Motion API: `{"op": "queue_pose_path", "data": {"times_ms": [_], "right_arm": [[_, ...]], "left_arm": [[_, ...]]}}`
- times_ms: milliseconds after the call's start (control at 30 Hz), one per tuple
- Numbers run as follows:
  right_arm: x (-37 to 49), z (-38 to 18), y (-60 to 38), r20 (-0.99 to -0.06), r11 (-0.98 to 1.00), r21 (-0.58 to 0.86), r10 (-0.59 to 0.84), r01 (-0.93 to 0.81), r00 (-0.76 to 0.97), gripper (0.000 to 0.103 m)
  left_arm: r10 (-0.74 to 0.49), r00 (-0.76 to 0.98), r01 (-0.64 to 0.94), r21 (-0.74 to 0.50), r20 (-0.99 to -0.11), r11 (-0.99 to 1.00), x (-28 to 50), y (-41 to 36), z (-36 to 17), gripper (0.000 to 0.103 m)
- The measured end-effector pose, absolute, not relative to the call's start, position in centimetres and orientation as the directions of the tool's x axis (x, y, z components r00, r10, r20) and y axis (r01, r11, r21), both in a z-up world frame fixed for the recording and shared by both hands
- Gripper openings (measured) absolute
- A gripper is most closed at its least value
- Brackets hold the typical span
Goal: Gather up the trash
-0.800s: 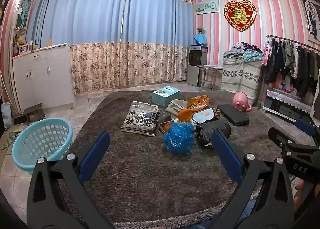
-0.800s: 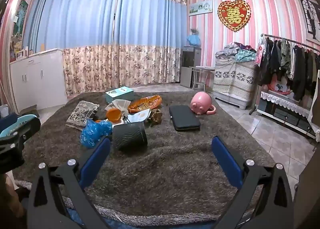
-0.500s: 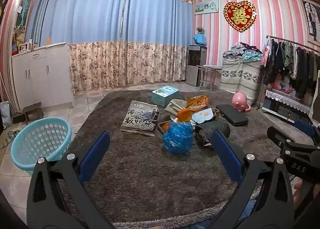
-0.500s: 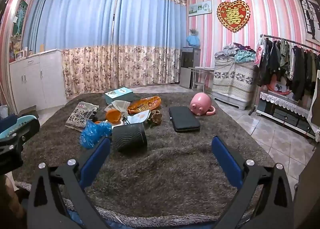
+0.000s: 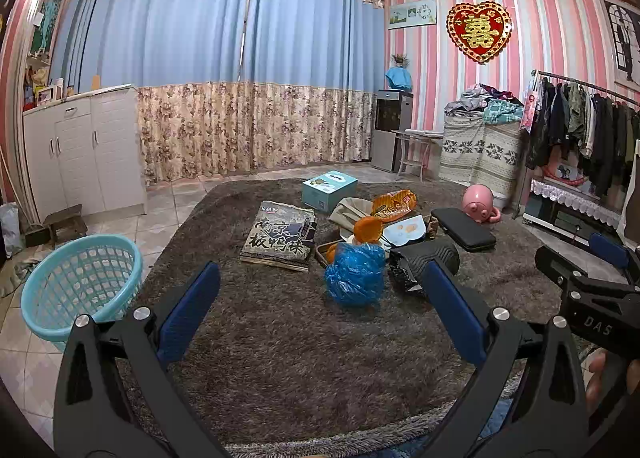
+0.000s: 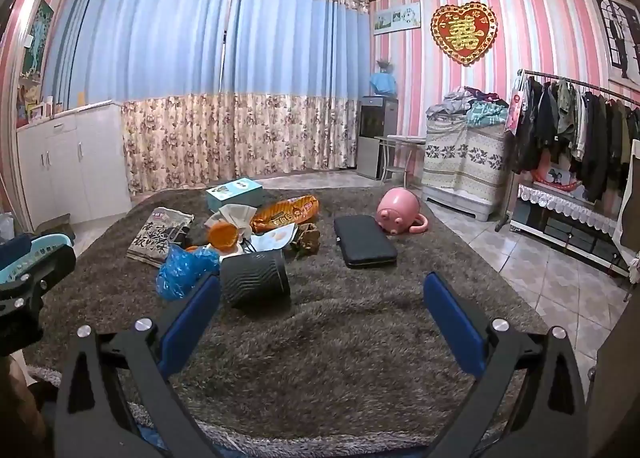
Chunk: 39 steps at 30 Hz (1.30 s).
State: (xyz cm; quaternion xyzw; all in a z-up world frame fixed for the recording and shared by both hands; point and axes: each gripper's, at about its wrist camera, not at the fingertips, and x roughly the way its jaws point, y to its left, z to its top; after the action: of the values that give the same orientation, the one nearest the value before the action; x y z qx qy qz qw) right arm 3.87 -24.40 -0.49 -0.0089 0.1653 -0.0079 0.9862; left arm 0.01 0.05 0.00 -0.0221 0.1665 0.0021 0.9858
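A pile of trash lies mid-rug: a crumpled blue plastic bag (image 5: 354, 273) (image 6: 182, 265), a black ribbed cup on its side (image 5: 426, 260) (image 6: 256, 275), an orange lid (image 5: 368, 229), an orange snack bag (image 5: 394, 203) (image 6: 287, 212), a printed food bag (image 5: 281, 234) and a teal box (image 5: 329, 189). A light-blue basket (image 5: 80, 282) stands on the tiles at the left. My left gripper (image 5: 320, 304) is open, hovering short of the blue bag, nothing between its fingers. My right gripper (image 6: 320, 304) is open over bare rug, the black cup just beyond its left finger.
A black flat case (image 6: 364, 246) and a pink pig-shaped toy (image 6: 398, 211) lie on the brown shag rug (image 5: 288, 346). White cabinets (image 5: 80, 154) stand left, a clothes rack (image 6: 576, 130) and a covered pile right. A hand shows at the left wrist view's lower right.
Both views have shifted only slightly; the pile sits a touch lower and nearer. Both grippers stay open and nothing was picked up.
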Motion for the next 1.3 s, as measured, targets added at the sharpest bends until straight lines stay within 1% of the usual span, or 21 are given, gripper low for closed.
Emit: {"op": "queue_pose_path", "data": {"times_ms": [1300], "right_arm": [[4.2, -0.9, -24.21, -0.336, 1.0, -0.027, -0.018, 0.01, 0.942, 0.099]], "left_arm": [[-0.005, 0.945, -0.011, -0.047, -0.328, 0.999, 0.02, 0.06, 0.0, 0.099]]}}
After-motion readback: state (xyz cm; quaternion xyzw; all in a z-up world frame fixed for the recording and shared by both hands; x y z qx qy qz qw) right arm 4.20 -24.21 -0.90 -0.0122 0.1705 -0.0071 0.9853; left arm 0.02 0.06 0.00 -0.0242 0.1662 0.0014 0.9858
